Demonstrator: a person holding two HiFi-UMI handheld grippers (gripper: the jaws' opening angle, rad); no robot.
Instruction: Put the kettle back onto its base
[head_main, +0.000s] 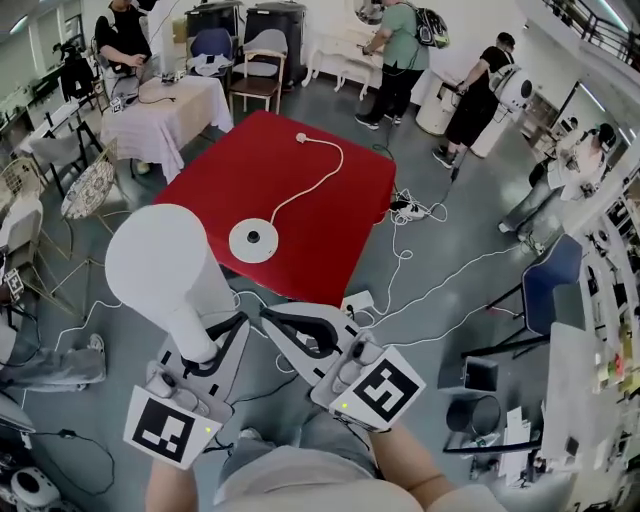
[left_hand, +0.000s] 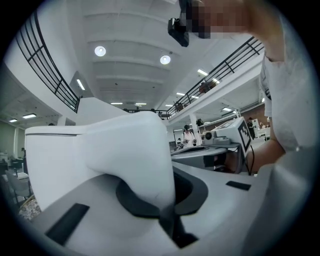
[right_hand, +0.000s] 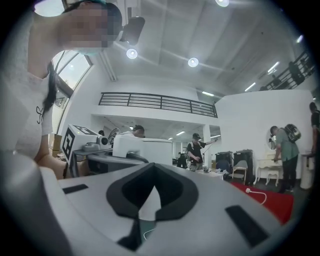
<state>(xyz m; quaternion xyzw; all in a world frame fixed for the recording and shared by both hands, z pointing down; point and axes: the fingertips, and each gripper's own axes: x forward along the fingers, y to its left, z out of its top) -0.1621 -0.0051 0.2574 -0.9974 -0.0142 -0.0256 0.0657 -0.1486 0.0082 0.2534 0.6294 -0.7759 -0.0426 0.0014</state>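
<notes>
A white kettle (head_main: 160, 265) hangs in the air off the near left corner of the red table (head_main: 330, 200). My left gripper (head_main: 218, 340) is shut on its handle; in the left gripper view the white handle (left_hand: 145, 165) fills the jaws of the left gripper (left_hand: 162, 202). The round white base (head_main: 254, 241) lies on the table near its front edge, and its cord (head_main: 322, 168) runs to a plug (head_main: 300, 138). My right gripper (head_main: 272, 316) is shut and holds nothing, just right of the kettle. The right gripper view shows the right gripper (right_hand: 150, 172) with the kettle (right_hand: 142, 150) beyond it.
A power strip (head_main: 357, 302) and loose cables (head_main: 420, 290) lie on the floor by the table's near right corner. A table with a white cloth (head_main: 165, 115) and chairs (head_main: 262, 70) stand behind. Several people (head_main: 400, 60) stand at the back and right.
</notes>
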